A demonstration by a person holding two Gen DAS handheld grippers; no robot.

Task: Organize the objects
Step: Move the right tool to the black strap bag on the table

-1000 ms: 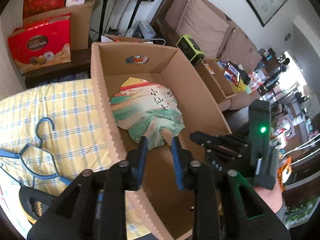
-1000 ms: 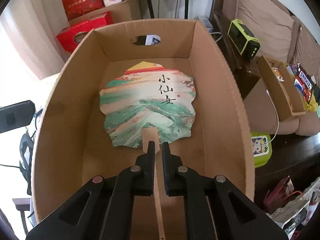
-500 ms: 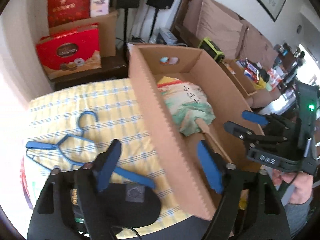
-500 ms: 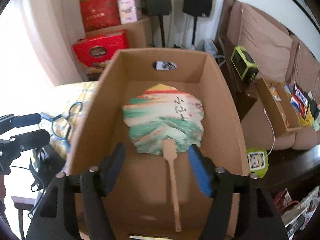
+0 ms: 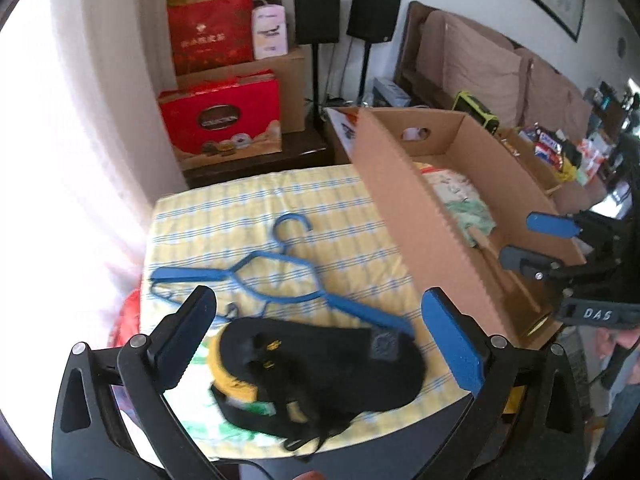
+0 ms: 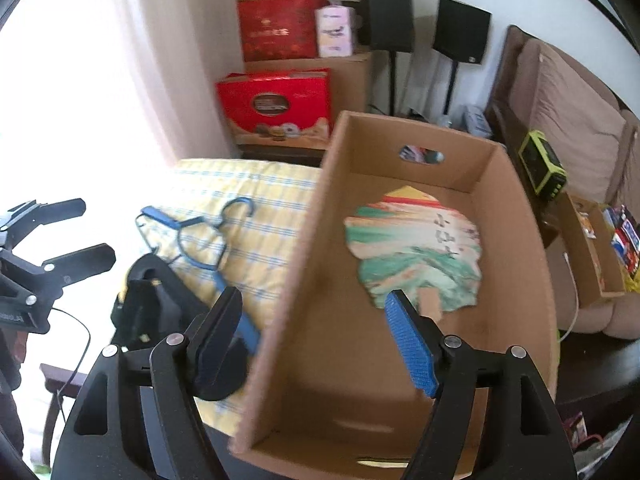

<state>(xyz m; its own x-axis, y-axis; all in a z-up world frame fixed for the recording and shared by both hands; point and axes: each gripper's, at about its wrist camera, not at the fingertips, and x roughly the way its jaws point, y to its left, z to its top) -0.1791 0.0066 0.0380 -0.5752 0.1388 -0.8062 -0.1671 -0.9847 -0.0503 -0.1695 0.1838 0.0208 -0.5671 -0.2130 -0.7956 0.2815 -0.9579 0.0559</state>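
A painted hand fan (image 6: 416, 256) lies flat inside the open cardboard box (image 6: 304, 248), its wooden handle toward me. A blue hanger (image 5: 272, 276) and a black and yellow cap (image 5: 320, 364) lie on the yellow checked tablecloth (image 5: 256, 208) left of the box. My left gripper (image 5: 324, 336) is open and empty, just above the cap. My right gripper (image 6: 316, 340) is open and empty, straddling the box's left wall. In the left wrist view the right gripper (image 5: 536, 240) shows over the box; in the right wrist view the left gripper (image 6: 68, 232) shows at far left.
Red gift boxes (image 5: 220, 120) and brown cartons stand behind the table, with two black speakers (image 5: 344, 12) on stands. A sofa (image 6: 572, 120) and a smaller carton of snacks (image 6: 600, 240) are right of the box. A bright window lies to the left.
Both grippers opened and pulled back from the box. The fan's handle was let go and the fan stays in the box. The left gripper swung left over the cap.
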